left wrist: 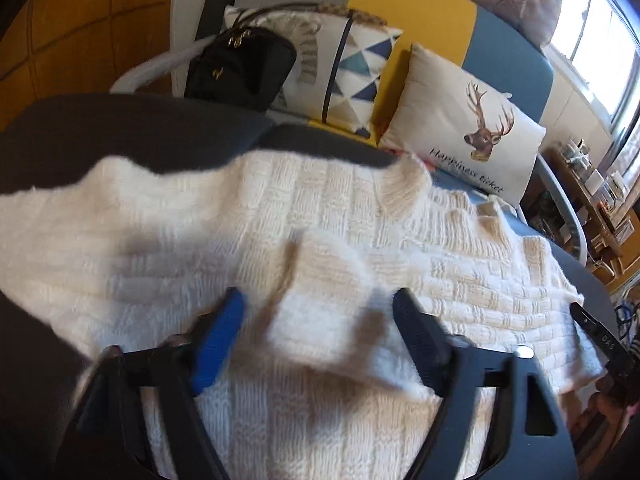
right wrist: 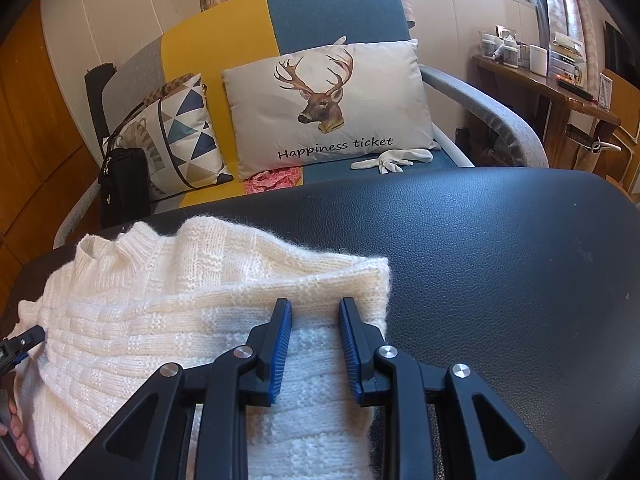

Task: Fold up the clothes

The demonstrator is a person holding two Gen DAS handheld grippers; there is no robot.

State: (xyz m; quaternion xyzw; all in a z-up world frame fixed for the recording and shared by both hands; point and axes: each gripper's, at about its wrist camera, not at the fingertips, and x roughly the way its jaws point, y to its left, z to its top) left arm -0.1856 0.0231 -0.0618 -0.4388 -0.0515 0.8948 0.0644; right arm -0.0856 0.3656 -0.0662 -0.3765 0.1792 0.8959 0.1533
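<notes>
Sweater (right wrist: 160, 312), cream knit, lies spread over the black worktop (right wrist: 500, 260), filling the lower left of the right wrist view. Behind stands a sofa (right wrist: 328, 12) with a deer cushion (right wrist: 332, 108). Left tool (left wrist: 316, 332) hangs wide open around a blurred sleeve fold; right tool (right wrist: 314, 344) sits open (narrower gap) over the sweater's edge.

Cream knit sweater (right wrist: 168, 312) partly folded on black surface; sleeve cuff (left wrist: 320, 304) raised.

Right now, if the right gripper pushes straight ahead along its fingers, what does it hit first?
Probably the white knit sweater: the right gripper is open right above its folded edge. Beyond lies bare black leather surface; depth is unclear.
</notes>
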